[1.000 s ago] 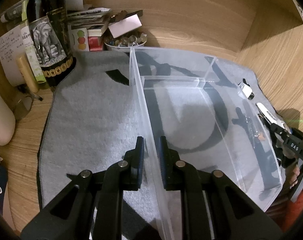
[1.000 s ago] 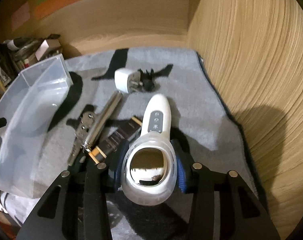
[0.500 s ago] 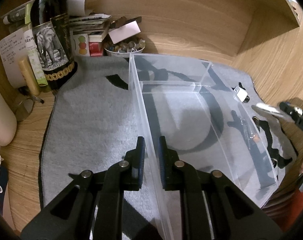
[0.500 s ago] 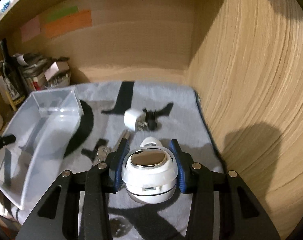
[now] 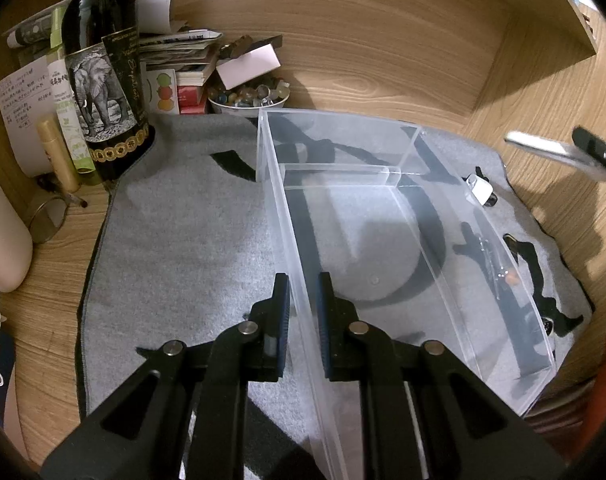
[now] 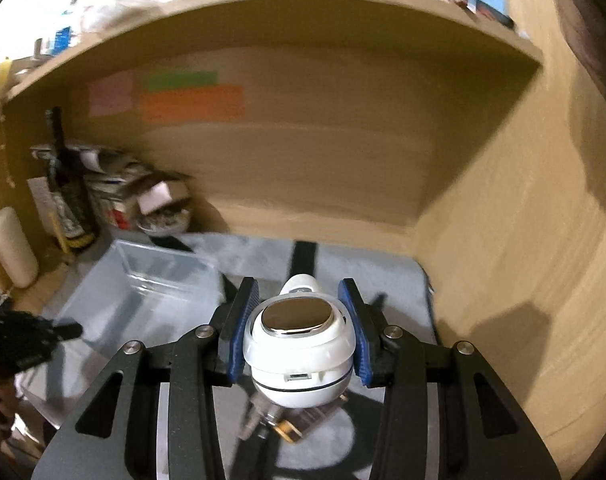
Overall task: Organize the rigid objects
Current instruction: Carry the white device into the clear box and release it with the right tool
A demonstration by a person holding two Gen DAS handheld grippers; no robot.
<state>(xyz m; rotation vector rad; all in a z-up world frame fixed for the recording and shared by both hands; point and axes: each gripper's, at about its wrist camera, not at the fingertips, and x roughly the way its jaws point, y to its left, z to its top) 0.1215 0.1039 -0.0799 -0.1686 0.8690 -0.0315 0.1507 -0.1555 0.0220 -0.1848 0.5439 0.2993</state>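
My right gripper (image 6: 299,316) is shut on a white handheld device with a shiny metal face (image 6: 299,344) and holds it high above the grey mat (image 6: 367,276). The device also shows as a blur at the right edge of the left wrist view (image 5: 559,154). My left gripper (image 5: 301,308) is shut on the left wall of a clear plastic divided box (image 5: 383,216), which rests on the mat. A white plug adapter (image 5: 481,190) and a metal cylinder (image 5: 493,256) lie on the mat right of the box.
A dark wine bottle with an elephant label (image 5: 103,80), stacked papers and boxes (image 5: 183,64) and a bowl of small items (image 5: 247,96) crowd the back left. Wooden walls (image 5: 423,52) enclose the back and right. A glass (image 5: 49,220) stands at the left.
My right gripper has lifted the white device off the mat and tilted it upward, well above the other items. My left gripper has kept its hold on the box wall.
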